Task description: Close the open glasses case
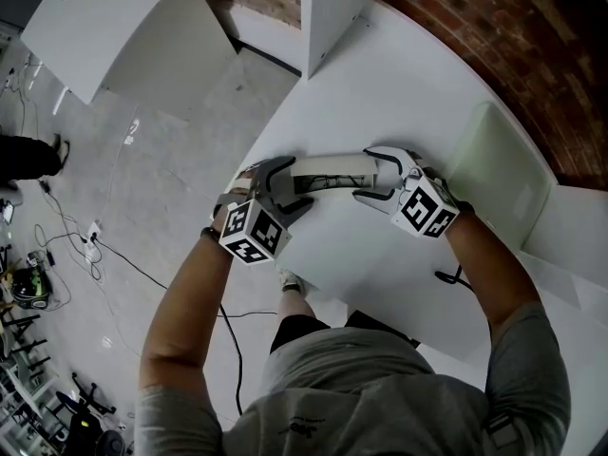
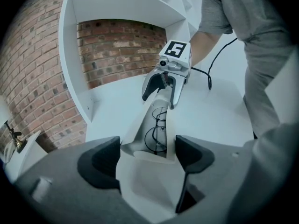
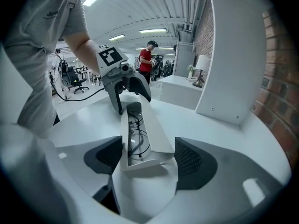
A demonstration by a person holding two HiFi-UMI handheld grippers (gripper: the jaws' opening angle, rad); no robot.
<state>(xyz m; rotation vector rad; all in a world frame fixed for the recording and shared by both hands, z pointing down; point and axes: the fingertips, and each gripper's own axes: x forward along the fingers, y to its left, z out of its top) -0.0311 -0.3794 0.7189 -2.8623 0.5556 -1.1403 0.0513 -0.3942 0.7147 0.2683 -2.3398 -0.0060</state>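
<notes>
Presently the glasses case (image 1: pixel 328 174) lies open on the worktop (image 1: pixel 399 74), each end between the spread jaws of a released gripper: left gripper (image 1: pixel 290 190) and right gripper (image 1: pixel 378 176). It is probably light, stiff and slippery, so steady the base and press the free long edge of the lid (image 3: pixel 154 125).

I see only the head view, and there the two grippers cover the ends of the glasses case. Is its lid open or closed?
Observer: Open. In the right gripper view the glasses case has its lid raised at a slant, not down on the base.
Operator: Is something inside it?
Observer: Yes. Glasses with a thin dark frame lie in the base.
Operator: Do the jaws clamp the case?
Observer: No. The left gripper and the right gripper both have their jaws apart, each with one end of the case between them.
</notes>
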